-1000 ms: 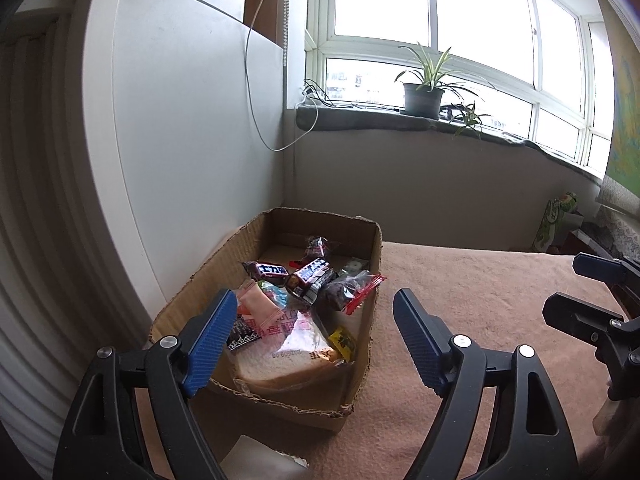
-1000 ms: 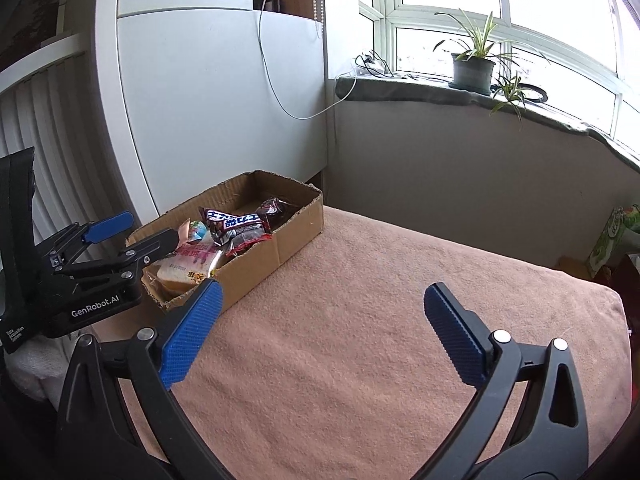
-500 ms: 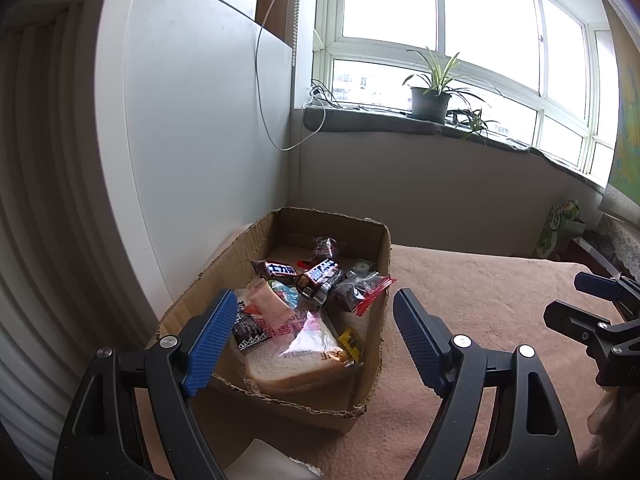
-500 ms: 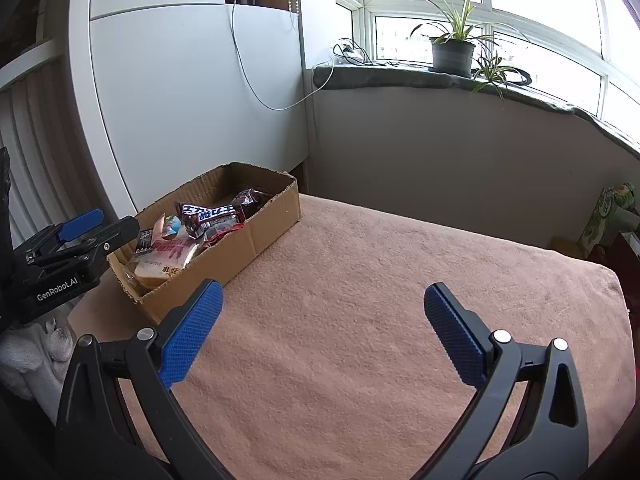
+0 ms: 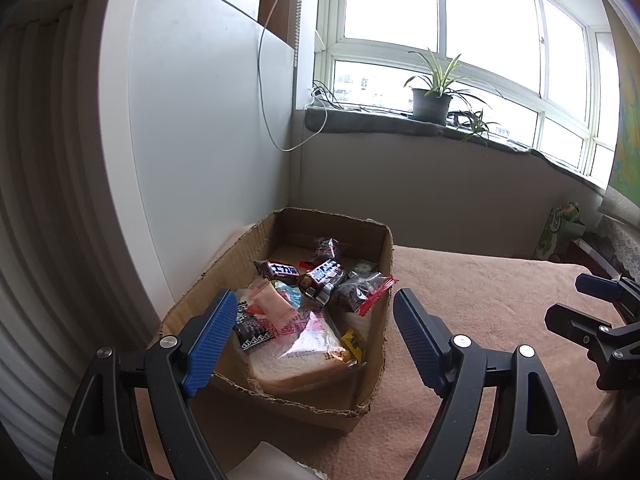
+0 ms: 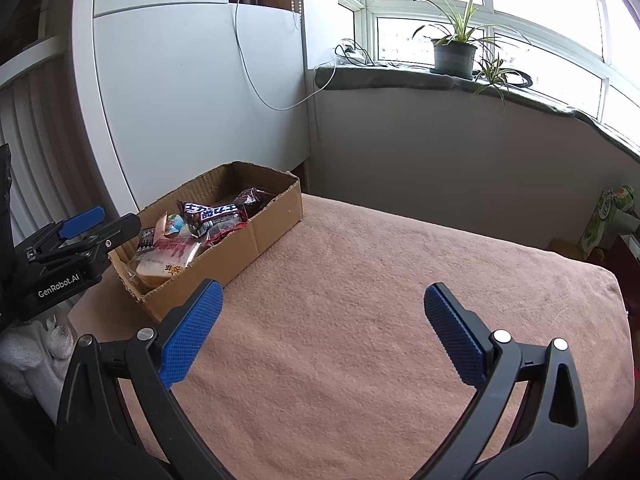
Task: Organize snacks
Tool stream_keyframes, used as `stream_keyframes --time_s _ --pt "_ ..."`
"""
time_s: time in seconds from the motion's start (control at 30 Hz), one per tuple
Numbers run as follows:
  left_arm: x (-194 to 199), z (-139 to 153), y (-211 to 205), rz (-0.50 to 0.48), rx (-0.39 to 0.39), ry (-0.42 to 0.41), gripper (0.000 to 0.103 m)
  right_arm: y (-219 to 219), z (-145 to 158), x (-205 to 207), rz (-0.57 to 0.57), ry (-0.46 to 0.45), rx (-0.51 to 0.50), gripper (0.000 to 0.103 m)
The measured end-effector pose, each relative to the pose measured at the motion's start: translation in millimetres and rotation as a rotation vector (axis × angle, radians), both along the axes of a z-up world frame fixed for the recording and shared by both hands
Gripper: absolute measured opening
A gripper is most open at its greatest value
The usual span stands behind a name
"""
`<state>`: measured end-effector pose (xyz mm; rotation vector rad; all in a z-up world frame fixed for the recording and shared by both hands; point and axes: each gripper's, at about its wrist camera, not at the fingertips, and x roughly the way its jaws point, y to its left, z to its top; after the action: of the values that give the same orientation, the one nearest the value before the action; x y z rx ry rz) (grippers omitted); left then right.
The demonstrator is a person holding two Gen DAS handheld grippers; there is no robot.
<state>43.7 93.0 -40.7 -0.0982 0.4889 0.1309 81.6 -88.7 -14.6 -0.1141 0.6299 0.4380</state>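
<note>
Cardboard box (image 5: 372, 376): it is sitting at the left end of the table, near the white wall. Its top is open and its edges are looking torn.
Snacks: they are all lying in a pile inside the box.
Bread (image 5: 304, 356): a wrapped slice is lying at the near end of the box.
Chocolate bars (image 5: 322, 274): dark wrappers with white letters are resting on top of the pile.
Red-edged bag (image 5: 362, 292): it is leaning against the right wall of the box.
Pink packet (image 5: 276, 306): it is lying beside the bread.
Left gripper (image 5: 314, 342): it is hanging just over the near end of the box. Its blue fingers (image 5: 210, 344) are spread wide apart and holding nothing.
Right gripper (image 6: 320, 334): it is hanging over the bare cloth, well apart from the box. Its fingers are also wide apart and holding nothing.
Brown cloth (image 6: 380, 300): it is covering the table.
Potted plant (image 6: 454, 54): it is standing on the window sill.
</note>
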Motion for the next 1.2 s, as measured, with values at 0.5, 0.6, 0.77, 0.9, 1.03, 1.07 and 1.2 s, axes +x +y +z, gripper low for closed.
stream_keyframes --time_s 0.5,0.6,0.77,0.9,1.03,1.07,1.2 --pt "-0.2 0.1 1.4 0.000 0.001 0.000 0.080 0.0 -3.2 1.1 0.007 0.015 0.006 0.103" --pt "-0.5 0.2 1.4 0.003 0.002 -0.002 0.080 -0.4 -3.5 1.4 0.006 0.017 0.008 0.103" --pt "0.9 0.3 2.6 0.004 0.001 -0.001 0.080 0.0 -3.8 1.6 0.008 0.018 0.004 0.103" --pt "1.1 0.0 2.2 0.001 0.003 -0.002 0.080 1.2 -5.7 1.9 0.009 0.021 0.000 0.103" --pt "0.6 0.2 1.7 0.002 0.005 -0.002 0.080 1.2 -6.2 2.1 0.008 0.023 0.002 0.103" --pt "0.7 0.0 1.7 0.002 0.005 -0.002 0.080 1.1 -6.2 2.1 0.007 0.022 0.002 0.103" --pt "0.8 0.5 1.3 0.003 0.007 -0.004 0.080 0.9 -6.3 1.9 0.007 0.022 0.002 0.103"
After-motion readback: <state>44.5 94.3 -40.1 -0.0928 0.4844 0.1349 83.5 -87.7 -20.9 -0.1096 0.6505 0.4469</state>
